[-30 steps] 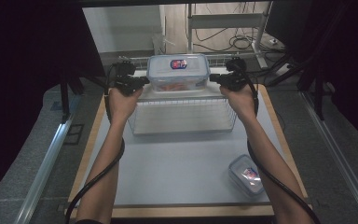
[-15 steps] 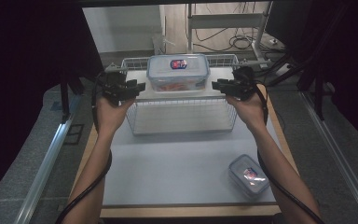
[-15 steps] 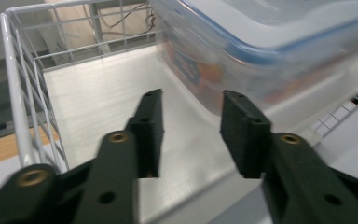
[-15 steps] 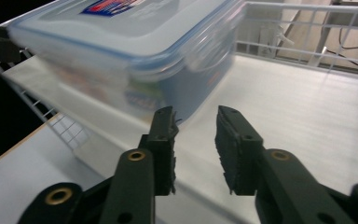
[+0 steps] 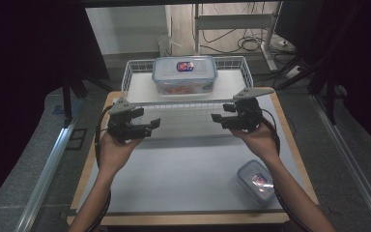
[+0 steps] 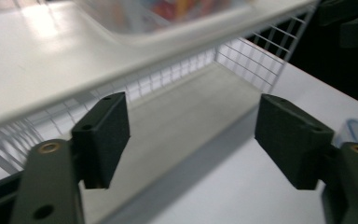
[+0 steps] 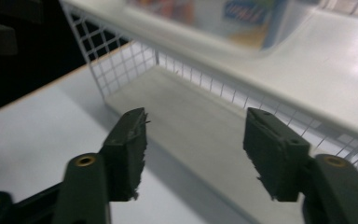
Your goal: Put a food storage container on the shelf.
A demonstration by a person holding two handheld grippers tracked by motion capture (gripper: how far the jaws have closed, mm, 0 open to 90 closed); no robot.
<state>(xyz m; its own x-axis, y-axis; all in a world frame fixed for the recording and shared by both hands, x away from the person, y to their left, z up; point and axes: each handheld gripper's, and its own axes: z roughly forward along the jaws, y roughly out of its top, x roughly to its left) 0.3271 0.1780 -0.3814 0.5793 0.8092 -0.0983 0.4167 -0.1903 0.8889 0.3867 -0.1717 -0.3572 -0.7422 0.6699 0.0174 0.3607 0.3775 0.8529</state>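
The white-topped bench with its pale wooden edge carries a white wire-mesh shelf rack along its far edge. On the rack's flat upper shelf, about midway between its two ends, stands a large clear plastic food box with a blue-rimmed snap lid; orange-red contents show through its wall, and the lid bears a red, white and blue sticker whose writing is too small to read. In the right gripper view the box is blurred, with a blue label on its side, also unreadable. Near the bench's front right corner lies a small clear lidded plastic box with a reddish sticker on its lid.

The left claw and the right claw hang in front of the rack, well apart. Both have just been opening; their jaws stand wide apart with nothing between them.
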